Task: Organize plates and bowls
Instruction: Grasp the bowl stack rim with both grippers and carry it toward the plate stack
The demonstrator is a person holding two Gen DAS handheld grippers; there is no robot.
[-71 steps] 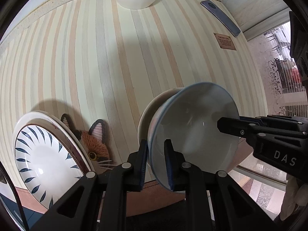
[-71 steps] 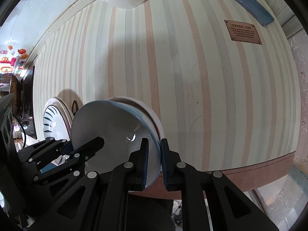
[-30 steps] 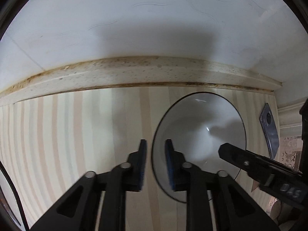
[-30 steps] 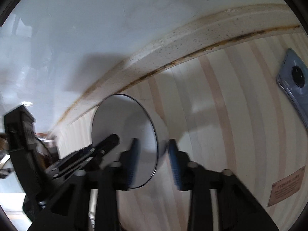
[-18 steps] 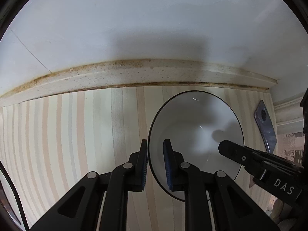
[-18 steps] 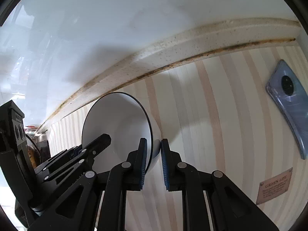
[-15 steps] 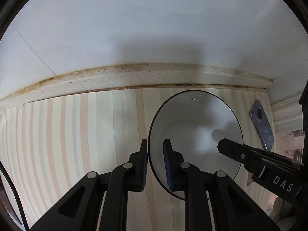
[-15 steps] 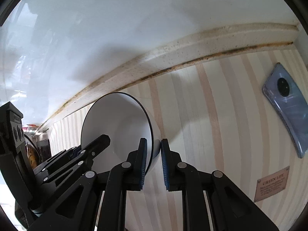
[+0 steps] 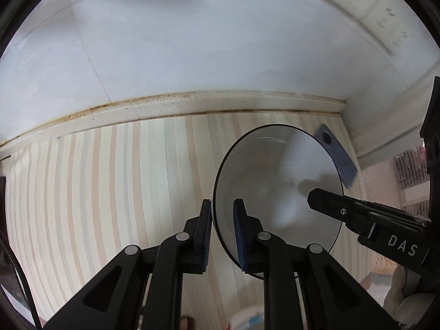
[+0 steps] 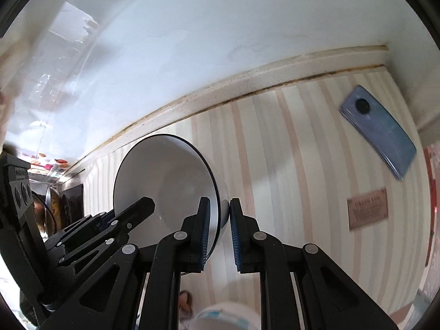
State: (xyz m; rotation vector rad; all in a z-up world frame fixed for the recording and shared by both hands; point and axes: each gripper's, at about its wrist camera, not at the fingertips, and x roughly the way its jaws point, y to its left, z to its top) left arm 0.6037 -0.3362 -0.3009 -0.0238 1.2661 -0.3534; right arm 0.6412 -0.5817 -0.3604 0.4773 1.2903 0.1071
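Note:
A white bowl (image 9: 277, 189) with a thin black rim is held between both grippers, tilted with its inside facing the cameras, over the striped tablecloth (image 9: 110, 181). My left gripper (image 9: 222, 220) is shut on its left rim. My right gripper (image 10: 219, 220) is shut on the opposite rim of the bowl (image 10: 165, 181). Each gripper shows in the other's view: the right gripper (image 9: 357, 214) and the left gripper (image 10: 110, 225). A blue-rimmed bowl (image 10: 225, 316) shows blurred at the bottom edge, below the held bowl.
A blue phone (image 10: 379, 132) lies at the back right of the table near the wall (image 10: 220, 41), with a brown plaque (image 10: 367, 209) in front of it. A bit of a cat-shaped mat (image 10: 184, 305) peeks in at the bottom. A wall socket (image 9: 371, 8) sits high on the right.
Both grippers let go of the blue-rimmed bowl near the front, went to the black-rimmed bowl by the wall and shut on it. It has since come away from the wall.

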